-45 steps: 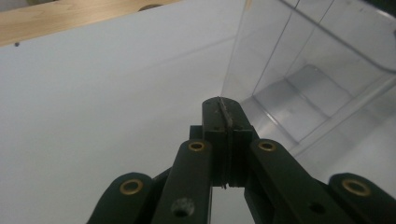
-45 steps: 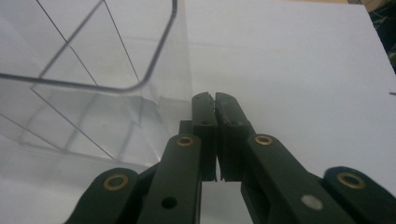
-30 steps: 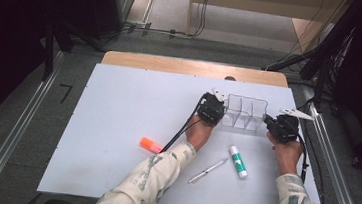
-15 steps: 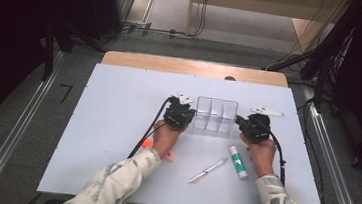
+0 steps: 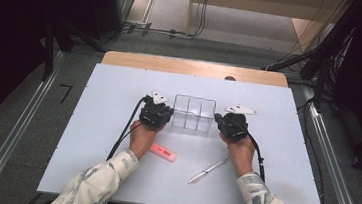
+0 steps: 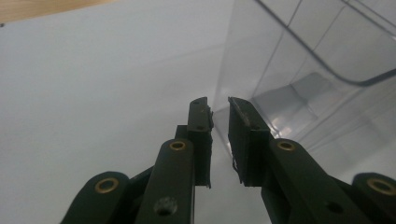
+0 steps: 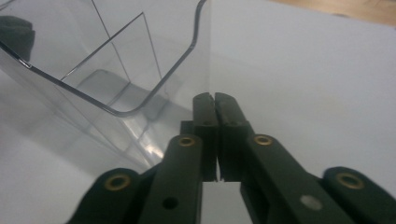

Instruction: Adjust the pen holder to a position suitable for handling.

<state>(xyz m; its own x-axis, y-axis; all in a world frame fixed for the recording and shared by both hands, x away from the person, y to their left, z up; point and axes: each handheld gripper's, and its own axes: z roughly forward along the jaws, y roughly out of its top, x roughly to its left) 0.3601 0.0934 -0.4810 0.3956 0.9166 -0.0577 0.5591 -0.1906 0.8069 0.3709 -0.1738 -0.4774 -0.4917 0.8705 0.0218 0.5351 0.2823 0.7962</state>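
I am stretching both forearms forward, holding my left gripper [image 5: 156, 115] and my right gripper [image 5: 232, 126] level with each other and well apart. My left jaws have just been opening and are standing slightly parted; my right jaws are pressing together.

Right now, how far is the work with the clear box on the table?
Done: the clear organiser stands mid-table, compartments empty. In hand: the right gripper is shut on one end wall; the left gripper, jaws just opening, does not press the other. Left: the pink highlighter and the pen lie on the table, probably to go in.
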